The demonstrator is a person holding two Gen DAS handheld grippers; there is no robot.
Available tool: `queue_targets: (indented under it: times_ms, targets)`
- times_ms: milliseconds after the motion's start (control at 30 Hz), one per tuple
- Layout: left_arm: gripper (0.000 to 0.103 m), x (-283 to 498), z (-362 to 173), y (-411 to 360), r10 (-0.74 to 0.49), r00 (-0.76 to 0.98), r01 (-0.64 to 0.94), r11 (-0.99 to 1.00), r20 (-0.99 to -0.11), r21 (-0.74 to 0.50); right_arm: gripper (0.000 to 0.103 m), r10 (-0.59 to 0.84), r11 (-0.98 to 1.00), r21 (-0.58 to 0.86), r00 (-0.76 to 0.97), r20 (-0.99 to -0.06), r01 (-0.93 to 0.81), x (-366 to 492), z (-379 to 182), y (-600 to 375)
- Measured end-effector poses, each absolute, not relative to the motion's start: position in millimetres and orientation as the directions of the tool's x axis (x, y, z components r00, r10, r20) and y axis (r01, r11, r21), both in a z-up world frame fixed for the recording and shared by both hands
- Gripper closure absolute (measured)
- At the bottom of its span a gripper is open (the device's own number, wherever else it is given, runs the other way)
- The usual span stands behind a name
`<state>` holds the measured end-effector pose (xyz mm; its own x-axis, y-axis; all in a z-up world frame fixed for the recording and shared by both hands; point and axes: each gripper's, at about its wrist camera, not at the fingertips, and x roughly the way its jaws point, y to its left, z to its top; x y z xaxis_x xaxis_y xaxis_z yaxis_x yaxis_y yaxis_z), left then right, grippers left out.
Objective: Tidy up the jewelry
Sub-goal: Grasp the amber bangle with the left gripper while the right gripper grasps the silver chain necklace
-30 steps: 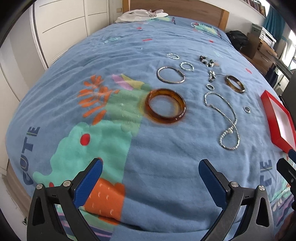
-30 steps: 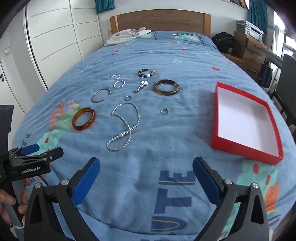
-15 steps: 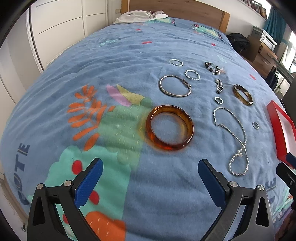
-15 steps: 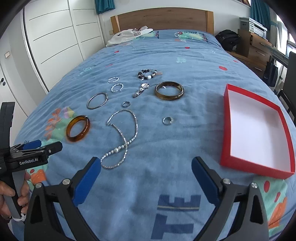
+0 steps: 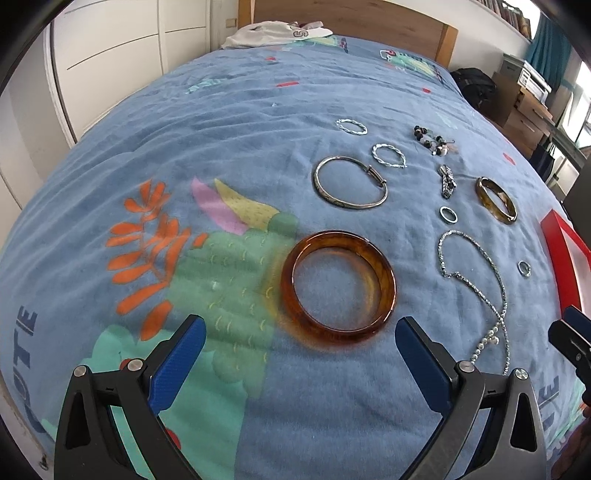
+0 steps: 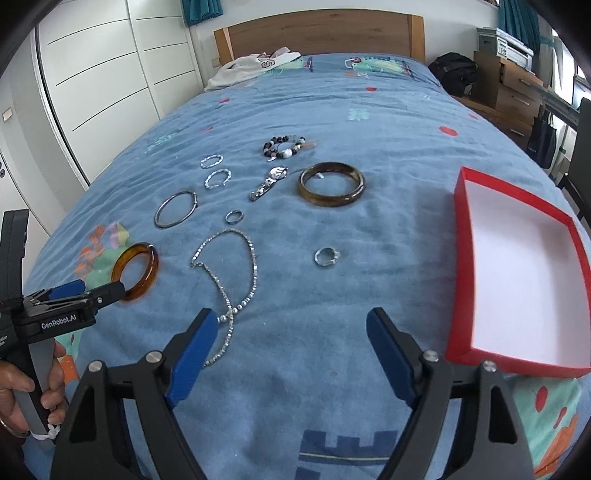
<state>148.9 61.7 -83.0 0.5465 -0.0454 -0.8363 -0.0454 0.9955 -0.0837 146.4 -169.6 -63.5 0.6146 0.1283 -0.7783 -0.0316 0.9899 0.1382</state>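
Jewelry lies spread on a blue bedspread. An amber bangle lies just ahead of my open, empty left gripper; it also shows in the right wrist view. A silver chain necklace lies in front of my open, empty right gripper. An empty red box with a white inside sits at the right. A dark brown bangle, a thin silver bangle, a beaded bracelet and small rings lie further off.
The bed's wooden headboard and a white garment are at the far end. White wardrobe doors stand on the left. A dresser and a black bag stand on the right.
Both grippers have moved forward over the bed. The amber bangle is now close in front of the left gripper and the necklace close to the right one. Both stay open.
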Motion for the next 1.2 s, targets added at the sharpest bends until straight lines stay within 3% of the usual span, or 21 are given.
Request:
queue_targets:
  times_ms: [300,500,633,967,1200]
  targets:
    - [0.002,170,-95,58,-0.053,0.544,-0.017,0.997,-0.838,-0.075,0.022,0.201,0.98,0.168,0.543,-0.815,-0.11,167,-93,-140]
    - [0.002,186,-103,62,-0.031,0.539,-0.038,0.997,-0.842,-0.061,0.036,0.185,0.982,0.134,0.535,-0.824,-0.132,190,-104,-130]
    - [0.002,181,-97,68,-0.078,0.559,-0.037,0.992,-0.825,-0.119,0.044,0.184,0.981,0.119,0.536,-0.824,-0.154,199,-107,-125]
    - [0.002,184,-102,50,-0.076,0.553,0.019,0.997,-0.83,-0.079,0.048,0.181,0.981,0.109,0.542,-0.821,-0.163,200,-110,-126]
    - [0.002,184,-109,45,-0.067,0.539,0.029,0.998,-0.84,-0.061,0.06,0.177,0.98,0.095,0.543,-0.821,-0.175,204,-111,-123]
